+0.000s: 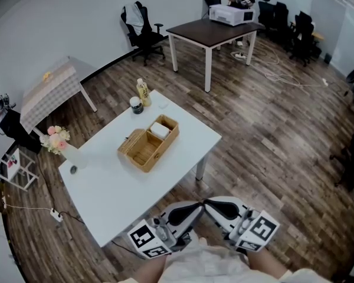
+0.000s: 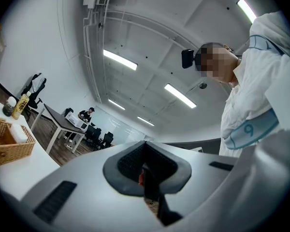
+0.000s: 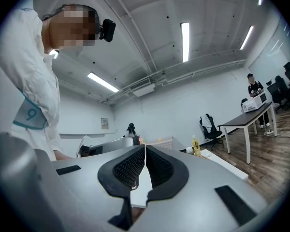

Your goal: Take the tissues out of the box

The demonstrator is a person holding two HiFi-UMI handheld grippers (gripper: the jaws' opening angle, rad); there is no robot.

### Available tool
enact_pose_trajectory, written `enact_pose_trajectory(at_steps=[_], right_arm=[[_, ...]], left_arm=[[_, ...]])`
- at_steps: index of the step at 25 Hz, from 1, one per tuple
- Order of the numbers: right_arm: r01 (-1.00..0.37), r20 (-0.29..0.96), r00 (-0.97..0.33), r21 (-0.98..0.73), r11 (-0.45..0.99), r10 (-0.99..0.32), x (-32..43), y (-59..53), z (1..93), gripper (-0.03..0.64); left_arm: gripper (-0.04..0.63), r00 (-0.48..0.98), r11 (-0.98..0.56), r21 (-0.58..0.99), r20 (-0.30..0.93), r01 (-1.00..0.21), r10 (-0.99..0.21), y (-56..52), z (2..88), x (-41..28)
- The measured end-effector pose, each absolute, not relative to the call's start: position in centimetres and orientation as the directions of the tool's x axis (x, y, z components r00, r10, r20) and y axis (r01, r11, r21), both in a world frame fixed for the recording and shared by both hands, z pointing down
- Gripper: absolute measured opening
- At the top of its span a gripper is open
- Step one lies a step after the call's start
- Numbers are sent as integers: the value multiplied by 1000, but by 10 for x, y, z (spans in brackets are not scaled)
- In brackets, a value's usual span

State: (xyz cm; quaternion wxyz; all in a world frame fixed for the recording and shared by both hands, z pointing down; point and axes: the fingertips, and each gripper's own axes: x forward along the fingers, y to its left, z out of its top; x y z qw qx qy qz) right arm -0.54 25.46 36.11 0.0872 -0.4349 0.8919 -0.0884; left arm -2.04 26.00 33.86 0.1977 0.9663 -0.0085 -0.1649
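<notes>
Tissues: white stack in far compartment of wicker box, lid off. Box sits mid white table; bottle and small jar just beyond it. Both grippers well apart from box, off table's near corner, held close to person's body. Left gripper and right gripper angle inward, tips nearly meeting. Jaws of each pressed together, gripping nothing.

Head view looks steeply down from above onto the white counter, a little way off; the camera on the left hand-held gripper, low beside the person, tilts up toward the ceiling; that on the right hand-held gripper faces level across the room; all three share the far dark table.
</notes>
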Motion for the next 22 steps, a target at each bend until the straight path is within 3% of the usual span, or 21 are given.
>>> enact_pose_trajectory(at_steps=[22], right_arm=[[-711,-55,-664,-259,653,-745,-9,140,371,34]], left_arm=[[2,944,-917,400,-300,-8,-139,146,347,-23]])
